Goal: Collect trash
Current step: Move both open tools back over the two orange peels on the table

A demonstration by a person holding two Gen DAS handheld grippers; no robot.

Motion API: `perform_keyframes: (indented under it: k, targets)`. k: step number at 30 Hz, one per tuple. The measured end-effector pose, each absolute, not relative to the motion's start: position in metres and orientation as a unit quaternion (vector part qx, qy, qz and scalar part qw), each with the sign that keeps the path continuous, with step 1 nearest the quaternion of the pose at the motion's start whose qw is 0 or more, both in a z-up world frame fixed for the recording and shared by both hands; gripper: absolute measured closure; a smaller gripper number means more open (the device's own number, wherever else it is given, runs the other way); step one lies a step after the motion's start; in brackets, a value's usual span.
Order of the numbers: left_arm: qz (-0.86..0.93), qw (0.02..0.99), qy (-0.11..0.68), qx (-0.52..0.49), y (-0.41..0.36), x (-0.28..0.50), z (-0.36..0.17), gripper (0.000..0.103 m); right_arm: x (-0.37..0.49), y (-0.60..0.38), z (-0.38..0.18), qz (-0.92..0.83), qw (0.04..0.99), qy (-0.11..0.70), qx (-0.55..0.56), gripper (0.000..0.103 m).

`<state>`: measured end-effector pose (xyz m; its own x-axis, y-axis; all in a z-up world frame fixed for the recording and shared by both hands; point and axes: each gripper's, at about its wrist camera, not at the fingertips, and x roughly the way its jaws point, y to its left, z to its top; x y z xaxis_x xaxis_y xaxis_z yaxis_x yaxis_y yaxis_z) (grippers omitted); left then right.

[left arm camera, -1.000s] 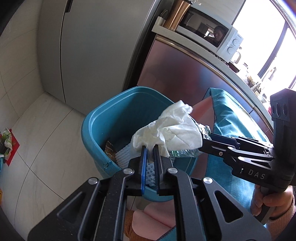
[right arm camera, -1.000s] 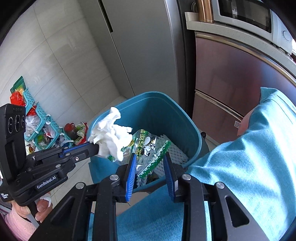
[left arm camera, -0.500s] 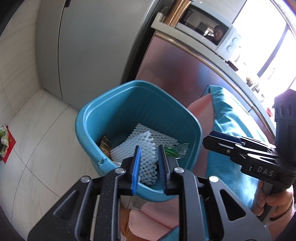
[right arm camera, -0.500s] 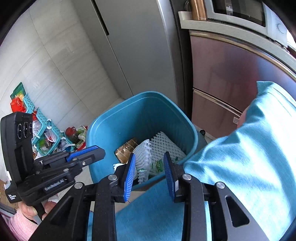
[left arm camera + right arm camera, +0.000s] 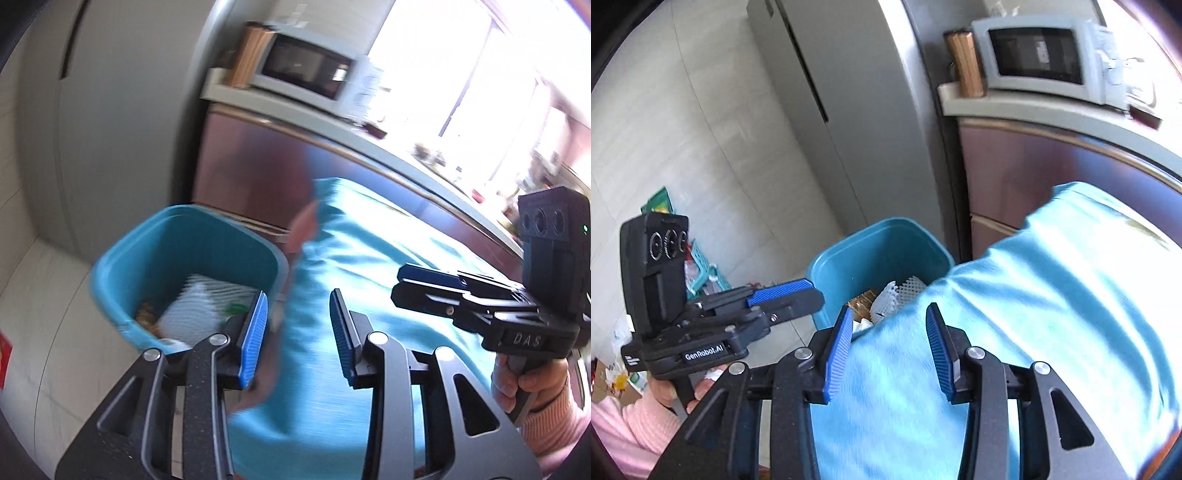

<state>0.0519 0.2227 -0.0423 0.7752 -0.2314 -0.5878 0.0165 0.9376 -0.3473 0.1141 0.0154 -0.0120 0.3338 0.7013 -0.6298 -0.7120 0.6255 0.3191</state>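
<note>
The blue trash bin stands on the floor beside a teal-covered surface. Inside it lie a white foam net, a brown wrapper and other scraps. My left gripper hangs back from the bin over the teal edge. Its jaws are opening and nothing is between them. My right gripper is above the teal cover, to the right of the bin. Its jaws are also opening and hold nothing. Each view shows the other gripper from the side, held by a hand in a pink sleeve.
A grey fridge rises behind the bin. To its right a brown cabinet carries a microwave. A green basket of packets sits on the tiled floor at the left. Bright windows are at the far right.
A second ago the left gripper held a white tissue and the right a printed wrapper over the bin. Both let go; the grippers have since pulled back and up, jaws wider.
</note>
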Motion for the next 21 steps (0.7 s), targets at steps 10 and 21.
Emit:
perform_keyframes:
  k: [10, 21]
  targets:
    - [-0.205, 0.906, 0.350, -0.120, 0.113, 0.056, -0.040, 0.067, 0.082, -0.107, -0.012, 0.330, 0.865, 0.375, 0.048, 0.063]
    - [-0.282, 0.876, 0.384, -0.082, 0.012, 0.079, -0.053, 0.066, 0.066, -0.214, -0.035, 0.203, 0.898, 0.379, 0.090, 0.063]
